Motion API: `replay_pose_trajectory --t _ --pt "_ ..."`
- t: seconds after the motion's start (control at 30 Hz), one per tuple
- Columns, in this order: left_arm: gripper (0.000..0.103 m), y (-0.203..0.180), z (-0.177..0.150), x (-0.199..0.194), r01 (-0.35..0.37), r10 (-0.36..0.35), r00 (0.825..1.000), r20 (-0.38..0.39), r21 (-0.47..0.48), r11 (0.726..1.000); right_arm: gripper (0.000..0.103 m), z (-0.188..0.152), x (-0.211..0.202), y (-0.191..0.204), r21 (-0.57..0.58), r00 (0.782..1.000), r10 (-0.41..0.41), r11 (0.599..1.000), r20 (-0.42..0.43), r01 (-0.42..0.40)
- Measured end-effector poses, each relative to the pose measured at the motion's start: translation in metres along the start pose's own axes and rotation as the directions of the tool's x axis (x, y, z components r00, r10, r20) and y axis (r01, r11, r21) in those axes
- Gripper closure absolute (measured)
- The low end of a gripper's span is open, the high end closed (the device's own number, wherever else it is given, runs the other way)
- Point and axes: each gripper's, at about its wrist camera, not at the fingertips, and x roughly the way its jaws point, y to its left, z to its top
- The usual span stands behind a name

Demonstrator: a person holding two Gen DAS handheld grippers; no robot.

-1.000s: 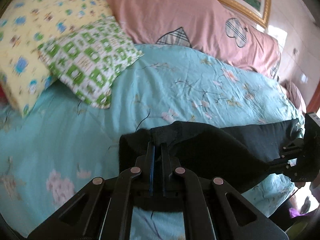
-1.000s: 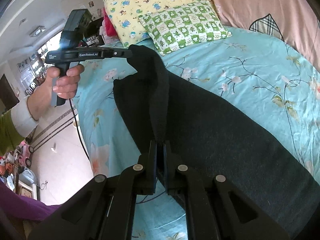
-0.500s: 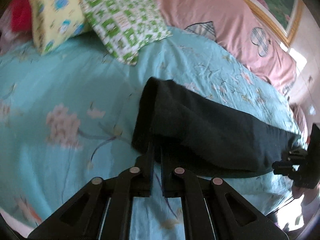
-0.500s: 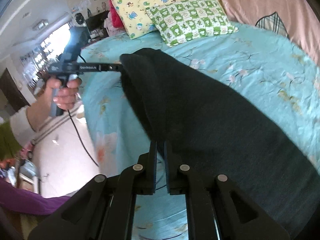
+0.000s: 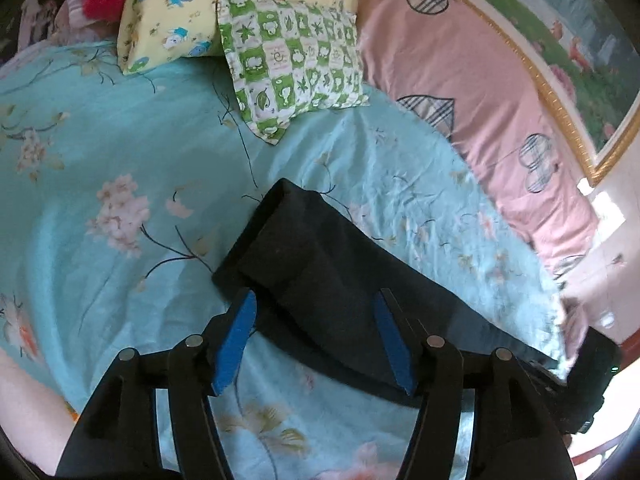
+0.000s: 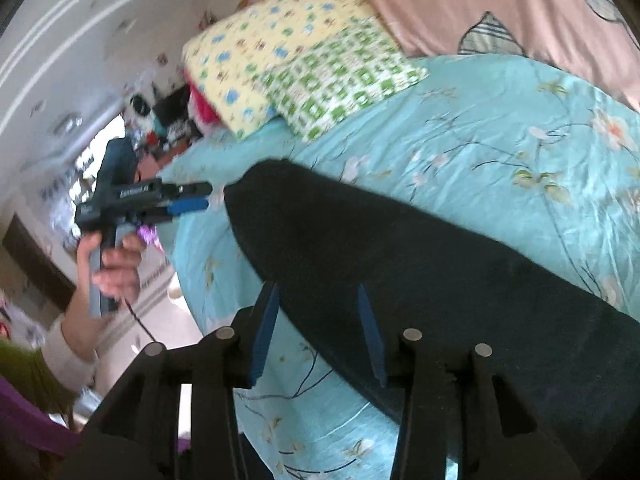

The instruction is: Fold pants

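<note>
The black pants (image 5: 336, 276) lie folded lengthwise as a long dark strip on the turquoise floral bedspread (image 5: 120, 152). My left gripper (image 5: 316, 300) is open and empty, its blue-padded fingers (image 5: 236, 332) spread just above the near end of the strip. My right gripper (image 6: 318, 292) is open and empty over the other end of the pants (image 6: 420, 264). In the right wrist view the left gripper (image 6: 200, 198) is held off the bed's edge, just clear of the pants' end.
A green-checked pillow (image 5: 292, 60) and a yellow pillow (image 5: 180, 12) lie at the head of the bed beside a long pink cushion (image 5: 460, 72). The bed's edge and floor (image 6: 160, 312) are to the left in the right wrist view.
Both grippers have opened and let go of the pants. The pants have dropped flat onto the bedspread. The left gripper has drawn back from the cloth.
</note>
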Motion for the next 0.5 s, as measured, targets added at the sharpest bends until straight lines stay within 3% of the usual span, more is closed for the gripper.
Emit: replay_pose_trajectory --t 0.1,0.27,0.37,0.5 --pt "0.035 -0.011 0.002 0.008 -0.099 0.099 0.995 0.001 0.017 0.995 0.060 0.008 -0.006 -0.011 0.047 1.000 -0.017 0.999 0.024 0.016" --pt "0.032 0.001 0.002 0.012 -0.176 0.178 0.984 0.009 -0.073 0.982 0.060 0.036 -0.008 -0.044 0.171 0.996 -0.068 0.984 0.056 0.057" --pt "0.032 0.012 -0.002 0.017 -0.256 0.258 0.966 0.008 -0.109 0.961 0.060 0.056 0.004 -0.074 0.252 0.994 -0.097 0.964 0.044 0.083" --pt "0.032 0.024 -0.008 0.027 -0.254 0.253 0.967 -0.025 -0.141 0.957 0.060 0.077 0.036 -0.102 0.269 0.990 -0.136 0.953 -0.041 0.142"
